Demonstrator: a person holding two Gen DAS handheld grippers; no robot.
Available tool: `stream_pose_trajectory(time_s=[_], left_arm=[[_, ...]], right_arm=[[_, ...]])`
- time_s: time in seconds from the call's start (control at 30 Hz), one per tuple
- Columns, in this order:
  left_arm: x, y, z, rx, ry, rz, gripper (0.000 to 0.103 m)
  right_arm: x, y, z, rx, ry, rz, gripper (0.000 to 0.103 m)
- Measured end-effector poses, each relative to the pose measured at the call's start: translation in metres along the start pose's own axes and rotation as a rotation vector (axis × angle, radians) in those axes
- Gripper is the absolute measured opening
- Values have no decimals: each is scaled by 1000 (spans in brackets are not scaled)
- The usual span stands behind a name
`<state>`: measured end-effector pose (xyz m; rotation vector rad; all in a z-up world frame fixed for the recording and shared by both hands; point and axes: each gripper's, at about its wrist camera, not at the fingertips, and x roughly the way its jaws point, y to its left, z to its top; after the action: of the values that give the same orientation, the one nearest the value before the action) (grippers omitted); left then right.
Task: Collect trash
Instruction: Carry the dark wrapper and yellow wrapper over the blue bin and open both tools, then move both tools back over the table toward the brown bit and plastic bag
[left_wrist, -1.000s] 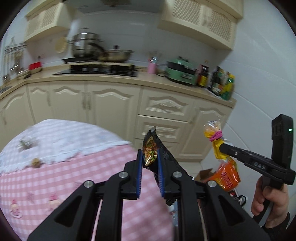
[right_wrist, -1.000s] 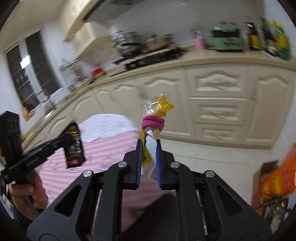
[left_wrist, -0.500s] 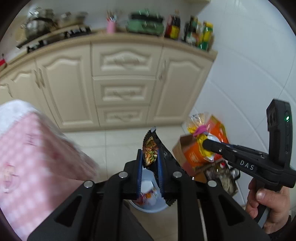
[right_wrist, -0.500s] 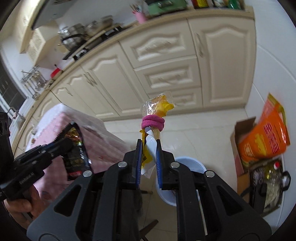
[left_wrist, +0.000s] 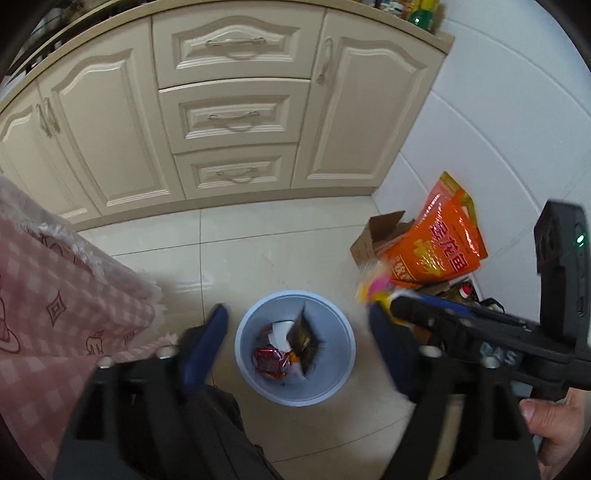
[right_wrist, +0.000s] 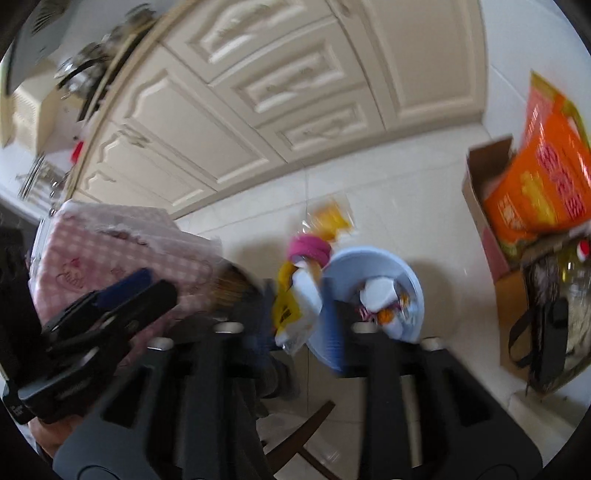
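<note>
Since half a second ago, the left gripper (left_wrist: 295, 328) has spread wide and its dark crinkled snack wrapper (left_wrist: 306, 338) now lies in the round pale-blue plastic bin (left_wrist: 343, 332) on the glossy tiles. Right gripper (right_wrist: 301, 314) jaws have parted somewhat around the yellow-and-white clear-film bag (right_wrist: 299, 302) with its pink band; blur hides any contact.

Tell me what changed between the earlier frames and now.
The left gripper has opened its jaws wide above the blue bin; the dark snack wrapper it held now lies inside. The right gripper has also opened wider, and the yellow packet with the pink band is slipping toward the bin. Cabinets and orange bag are unchanged.
</note>
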<state>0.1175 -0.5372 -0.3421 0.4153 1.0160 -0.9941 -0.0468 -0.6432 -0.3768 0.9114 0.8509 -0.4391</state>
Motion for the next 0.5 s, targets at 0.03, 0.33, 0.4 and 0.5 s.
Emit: stream_pose_trajectory(time_s=[0.03, 0.33, 0.4, 0.5], left_arm=[[0, 2, 0, 1, 9, 14, 83], [-17, 4, 0, -5, -5, 68, 92], [-23, 2, 0, -1, -15, 70, 93], [-33, 2, 0, -1, -28, 61, 93]], right_arm=[[-2, -3, -1, 8, -9, -4, 87], [-14, -7, 0, 25, -45, -81, 97], [-17, -6, 2, 23, -52, -79, 97], [-21, -2, 3, 16, -61, -77, 97]])
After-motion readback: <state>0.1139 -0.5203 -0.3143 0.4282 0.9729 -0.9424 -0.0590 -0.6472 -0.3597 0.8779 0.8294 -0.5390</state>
